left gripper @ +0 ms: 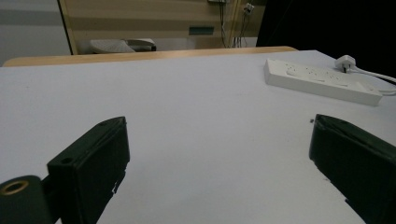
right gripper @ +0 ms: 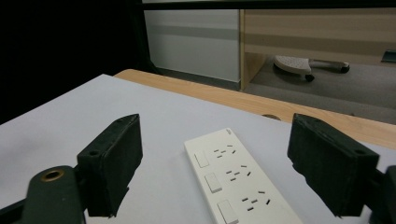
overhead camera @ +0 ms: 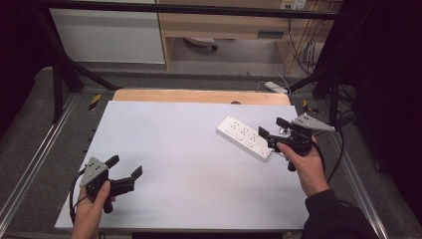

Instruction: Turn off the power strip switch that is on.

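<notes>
A white power strip point(overhead camera: 245, 137) lies at an angle on the right half of the white table point(overhead camera: 189, 164). In the right gripper view the power strip point(right gripper: 233, 182) shows several sockets and switches and runs out between the two black jaws. My right gripper point(overhead camera: 272, 128) is open just past the strip's near end, held in a hand. My left gripper point(overhead camera: 124, 167) is open at the front left, with nothing between its jaws. The left gripper view shows the power strip point(left gripper: 322, 81) far off at the right, with a white plug point(left gripper: 346, 62) and cable beside it.
A wooden strip point(overhead camera: 199, 96) borders the table's far edge, with a round hole point(overhead camera: 235, 102) in it. Black frame posts point(overhead camera: 57, 74) stand at the far corners. Behind are a wooden cabinet point(overhead camera: 219, 25) and hanging cables point(overhead camera: 298, 50).
</notes>
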The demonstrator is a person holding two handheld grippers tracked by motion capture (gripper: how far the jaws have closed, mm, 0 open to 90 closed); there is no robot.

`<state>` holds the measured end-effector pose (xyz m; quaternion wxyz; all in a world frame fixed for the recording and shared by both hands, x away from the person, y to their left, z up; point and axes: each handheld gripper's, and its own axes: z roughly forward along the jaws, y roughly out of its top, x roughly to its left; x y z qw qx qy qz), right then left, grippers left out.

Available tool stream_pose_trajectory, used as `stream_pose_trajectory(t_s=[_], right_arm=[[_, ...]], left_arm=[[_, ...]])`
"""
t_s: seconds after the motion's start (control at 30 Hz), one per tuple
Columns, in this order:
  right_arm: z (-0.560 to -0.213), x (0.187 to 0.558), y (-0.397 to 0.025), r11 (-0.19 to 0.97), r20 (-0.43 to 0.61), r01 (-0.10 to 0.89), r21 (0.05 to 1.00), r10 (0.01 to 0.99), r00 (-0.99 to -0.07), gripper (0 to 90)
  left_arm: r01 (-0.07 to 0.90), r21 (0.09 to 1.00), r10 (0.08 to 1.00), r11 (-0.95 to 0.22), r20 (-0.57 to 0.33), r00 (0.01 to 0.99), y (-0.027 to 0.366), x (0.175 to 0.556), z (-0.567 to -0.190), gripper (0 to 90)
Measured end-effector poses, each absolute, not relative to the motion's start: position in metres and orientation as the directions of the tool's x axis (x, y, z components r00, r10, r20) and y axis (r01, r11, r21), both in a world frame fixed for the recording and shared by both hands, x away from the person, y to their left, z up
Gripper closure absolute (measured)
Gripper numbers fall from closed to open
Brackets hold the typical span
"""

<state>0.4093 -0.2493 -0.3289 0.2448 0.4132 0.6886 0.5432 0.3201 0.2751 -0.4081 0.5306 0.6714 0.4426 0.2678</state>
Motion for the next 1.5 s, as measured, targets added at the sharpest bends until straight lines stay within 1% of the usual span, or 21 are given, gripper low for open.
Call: stream_pose_trajectory(t_s=[0.03, 0.1, 0.13, 0.17, 0.23, 0.27, 0.3, 0.33, 0.43, 0.53, 0.67, 0.9, 1.1, 1.13, 1.17, 1.2, 1.4, 1.5], right_arm=[[-0.329, 0.411, -0.248, 0.066, 0.113, 0.302, 0.951, 0.834, -0.540, 22.4], [-0.328, 0.412, -0.247, 0.064, 0.116, 0.303, 0.951, 0.834, -0.540, 23.6], [-0.327, 0.414, -0.246, 0.063, 0.116, 0.299, 0.952, 0.832, -0.543, 26.7], [-0.327, 0.414, -0.246, 0.063, 0.116, 0.299, 0.952, 0.832, -0.543, 26.7], [-0.326, 0.415, -0.245, 0.062, 0.115, 0.297, 0.953, 0.831, -0.545, 30.0], [-0.325, 0.417, -0.243, 0.060, 0.117, 0.296, 0.953, 0.830, -0.546, 35.6], [-0.325, 0.417, -0.243, 0.060, 0.117, 0.296, 0.953, 0.830, -0.546, 35.6], [-0.325, 0.420, -0.243, 0.062, 0.117, 0.296, 0.953, 0.829, -0.547, 39.6], [-0.327, 0.423, -0.240, 0.066, 0.116, 0.297, 0.953, 0.824, -0.554, 46.7], [-0.328, 0.425, -0.239, 0.068, 0.114, 0.295, 0.953, 0.821, -0.559, 49.1], [-0.329, 0.430, -0.237, 0.060, 0.128, 0.299, 0.952, 0.812, -0.569, 57.1], [-0.331, 0.436, -0.233, 0.070, 0.117, 0.290, 0.955, 0.807, -0.580, 71.8], [-0.331, 0.440, -0.232, 0.063, 0.122, 0.285, 0.956, 0.801, -0.586, 80.2], [-0.331, 0.440, -0.232, 0.063, 0.122, 0.285, 0.956, 0.801, -0.586, 80.2], [-0.329, 0.441, -0.233, 0.066, 0.117, 0.281, 0.957, 0.801, -0.587, 83.2], [-0.329, 0.441, -0.233, 0.066, 0.117, 0.281, 0.957, 0.801, -0.587, 84.4], [-0.325, 0.444, -0.233, 0.063, 0.121, 0.283, 0.957, 0.799, -0.588, 89.5], [-0.323, 0.445, -0.232, 0.064, 0.122, 0.285, 0.956, 0.799, -0.589, 90.0]], left_arm=[[0.310, 0.950, 0.879, -0.045, -0.110, 0.465, 0.275, 0.320, -0.408, 4.8], [0.308, 0.950, 0.879, -0.045, -0.109, 0.464, 0.275, 0.320, -0.408, 4.9], [0.308, 0.950, 0.879, -0.045, -0.109, 0.464, 0.275, 0.320, -0.408, 4.8], [0.308, 0.950, 0.879, -0.045, -0.109, 0.464, 0.275, 0.320, -0.408, 4.8], [0.308, 0.951, 0.879, -0.041, -0.112, 0.463, 0.275, 0.320, -0.408, 4.8], [0.309, 0.950, 0.879, -0.040, -0.114, 0.463, 0.275, 0.320, -0.408, 4.9], [0.309, 0.950, 0.879, -0.040, -0.113, 0.464, 0.275, 0.320, -0.408, 4.9], [0.308, 0.951, 0.879, -0.040, -0.113, 0.464, 0.275, 0.320, -0.408, 4.8], [0.311, 0.949, 0.878, -0.046, -0.110, 0.465, 0.275, 0.320, -0.408, 4.9], [0.309, 0.950, 0.879, -0.045, -0.109, 0.465, 0.276, 0.320, -0.408, 4.9], [0.307, 0.951, 0.879, -0.043, -0.110, 0.464, 0.276, 0.320, -0.408, 4.9], [0.307, 0.951, 0.878, -0.042, -0.111, 0.465, 0.275, 0.320, -0.408, 4.9], [0.307, 0.951, 0.879, -0.043, -0.110, 0.464, 0.276, 0.320, -0.408, 4.9], [0.307, 0.951, 0.879, -0.043, -0.110, 0.464, 0.276, 0.320, -0.408, 4.9], [0.306, 0.951, 0.879, -0.044, -0.109, 0.464, 0.276, 0.320, -0.408, 4.9], [0.307, 0.951, 0.878, -0.044, -0.110, 0.465, 0.276, 0.320, -0.408, 4.9], [0.306, 0.951, 0.880, -0.042, -0.110, 0.462, 0.276, 0.320, -0.408, 4.9], [0.306, 0.951, 0.880, -0.043, -0.109, 0.462, 0.276, 0.320, -0.408, 4.9]])
